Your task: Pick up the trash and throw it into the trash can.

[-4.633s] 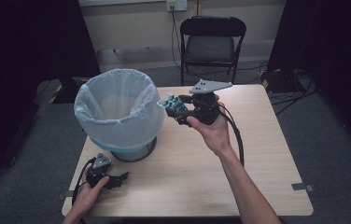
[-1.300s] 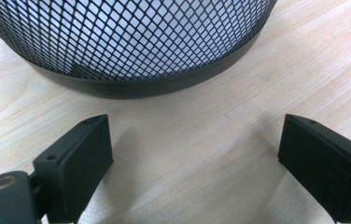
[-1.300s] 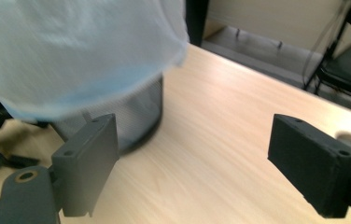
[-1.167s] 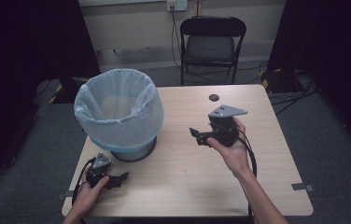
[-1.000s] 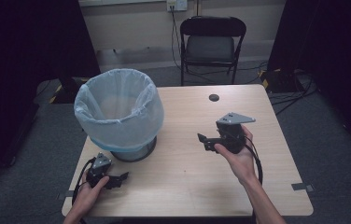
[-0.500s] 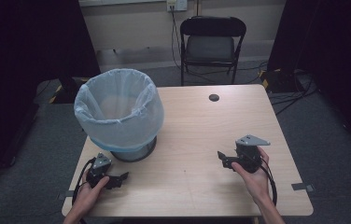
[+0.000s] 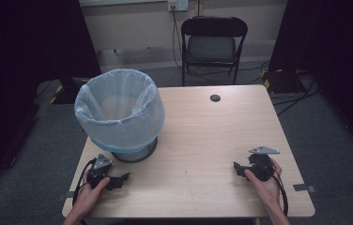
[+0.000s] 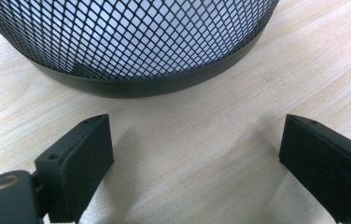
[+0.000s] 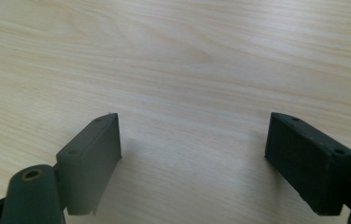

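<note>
While both tongs gape empty, bin (image 7: pixel 119 115) fronts left tongs (image 7: pixel 118 179).

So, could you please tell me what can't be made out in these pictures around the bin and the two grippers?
- Inside of the bin, high view: the pale bag liner and near wall hide the bottom, so its contents cannot be told.
- Bin top, left gripper view: cut off by the upper edge.
- Small dark round thing on the table, high view: too small to identify.
- Left gripper and right gripper bodies: cut off by the lower edges of their own views.
</note>
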`<act>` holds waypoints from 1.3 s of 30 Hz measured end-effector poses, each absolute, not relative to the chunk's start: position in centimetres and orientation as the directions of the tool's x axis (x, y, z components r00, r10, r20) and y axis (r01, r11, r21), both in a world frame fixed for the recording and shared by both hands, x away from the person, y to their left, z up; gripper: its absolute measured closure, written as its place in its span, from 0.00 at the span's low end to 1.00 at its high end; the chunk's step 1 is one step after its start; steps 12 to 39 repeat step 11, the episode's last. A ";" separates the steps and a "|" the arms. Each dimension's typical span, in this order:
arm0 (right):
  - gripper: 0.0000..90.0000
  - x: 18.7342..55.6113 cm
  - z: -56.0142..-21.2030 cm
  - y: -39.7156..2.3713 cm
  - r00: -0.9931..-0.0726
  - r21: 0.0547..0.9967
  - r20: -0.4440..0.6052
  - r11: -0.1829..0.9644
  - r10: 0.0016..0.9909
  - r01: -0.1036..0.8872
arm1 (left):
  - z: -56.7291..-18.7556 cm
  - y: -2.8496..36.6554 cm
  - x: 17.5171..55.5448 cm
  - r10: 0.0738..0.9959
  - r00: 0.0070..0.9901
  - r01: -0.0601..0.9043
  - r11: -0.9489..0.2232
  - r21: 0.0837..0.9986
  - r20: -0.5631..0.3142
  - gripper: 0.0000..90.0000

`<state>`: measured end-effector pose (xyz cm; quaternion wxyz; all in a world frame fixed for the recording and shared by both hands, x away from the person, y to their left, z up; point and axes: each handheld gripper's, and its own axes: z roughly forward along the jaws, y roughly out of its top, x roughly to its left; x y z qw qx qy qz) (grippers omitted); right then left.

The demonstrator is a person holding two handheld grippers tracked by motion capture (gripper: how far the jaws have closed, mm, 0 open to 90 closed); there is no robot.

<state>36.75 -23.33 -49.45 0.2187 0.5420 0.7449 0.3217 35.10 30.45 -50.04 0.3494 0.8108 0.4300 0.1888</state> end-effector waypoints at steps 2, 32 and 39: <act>0.15 36.7 -49.7 -23.5 -0.296 0.723 0.003 0.202 0.955 0.661 | -50.0 30.4 35.1 0.829 0.559 0.565 -0.386 0.729 0.006 0.10; 0.14 36.6 -49.9 -23.5 -0.296 0.735 -0.012 0.209 0.955 0.645 | -50.0 30.4 35.1 0.829 0.559 0.565 -0.386 0.729 0.006 0.10; 0.14 36.6 -49.9 -23.5 -0.296 0.735 -0.012 0.209 0.955 0.645 | -50.0 30.4 35.1 0.829 0.559 0.565 -0.386 0.729 0.006 0.10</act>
